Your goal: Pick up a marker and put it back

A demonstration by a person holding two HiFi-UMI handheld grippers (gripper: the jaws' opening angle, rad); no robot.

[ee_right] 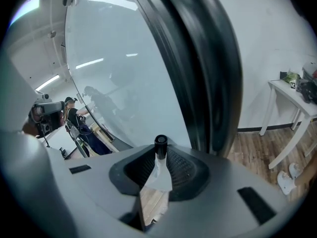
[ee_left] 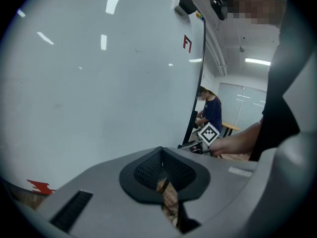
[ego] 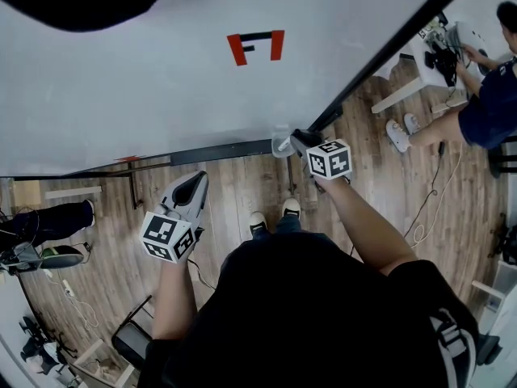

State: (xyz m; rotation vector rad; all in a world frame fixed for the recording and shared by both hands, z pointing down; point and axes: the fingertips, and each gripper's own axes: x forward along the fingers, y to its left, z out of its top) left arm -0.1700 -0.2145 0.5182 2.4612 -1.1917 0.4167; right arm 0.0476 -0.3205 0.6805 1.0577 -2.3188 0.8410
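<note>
In the right gripper view a marker (ee_right: 160,155) with a black end and white barrel stands upright between the pads, and my right gripper (ee_right: 158,168) is shut on it. From the head view that gripper (ego: 297,141) is at the whiteboard's lower right corner, by its black frame (ego: 380,63). The marker's pale barrel (ego: 282,145) pokes out to the left of the jaws. My left gripper (ego: 192,189) hangs lower and to the left, below the board's bottom edge, shut with nothing in it (ee_left: 163,176). The whiteboard (ego: 202,79) bears a red mark (ego: 255,46).
A second person (ego: 485,103) works at a white table (ego: 420,71) at the far right. Wooden floor lies below, with cables (ego: 428,208) on it, and equipment (ego: 32,253) stands at the left. My own shoes (ego: 275,215) are just under the board.
</note>
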